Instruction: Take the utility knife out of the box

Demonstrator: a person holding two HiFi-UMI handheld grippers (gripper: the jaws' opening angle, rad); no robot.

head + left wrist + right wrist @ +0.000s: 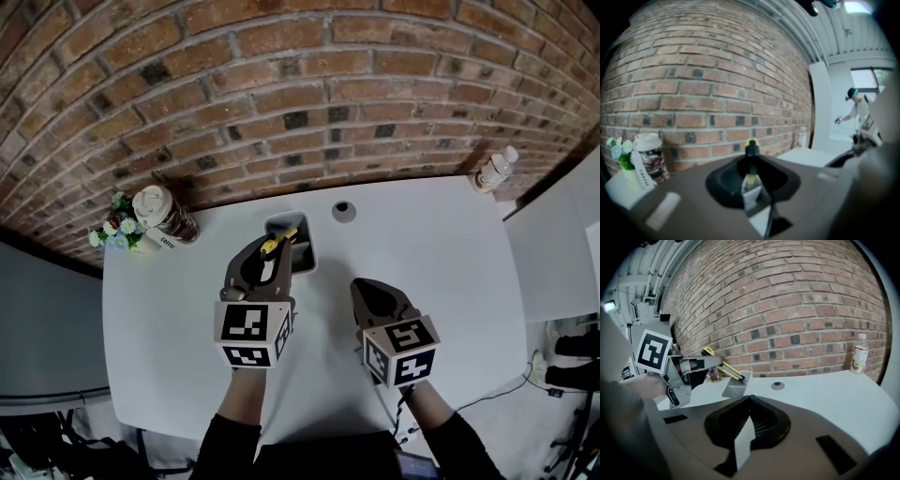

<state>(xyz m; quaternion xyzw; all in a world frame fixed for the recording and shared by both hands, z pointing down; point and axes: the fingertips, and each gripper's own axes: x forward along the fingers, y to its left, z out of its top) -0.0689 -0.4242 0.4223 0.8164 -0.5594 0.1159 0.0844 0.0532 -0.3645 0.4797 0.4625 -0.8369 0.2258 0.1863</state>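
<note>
While the left gripper (270,251) has its jaws clamped on the knife (724,369), the knife sticks out past the jaw tips, yellow body with black end, tilted down and away. Its far end is right at the rim of the box (306,255); can't tell if it touches. The box sits on the table (441,272) just beyond and below the left jaw tips (open top, pale grey). The grip is narrow, the pads pressing on the knife's sides.

The right gripper (367,286) is to the right of the left one, apart from it. Its jaws are together with nothing between them, hanging over bare table. A small round disc (344,211) lies beyond both grippers, right of the box. A cup (159,211) stands off to the left of the left gripper with flowers (114,230) beside it. A bottle (495,169) is far right, well beyond the right gripper, by the brick wall (300,84).
</note>
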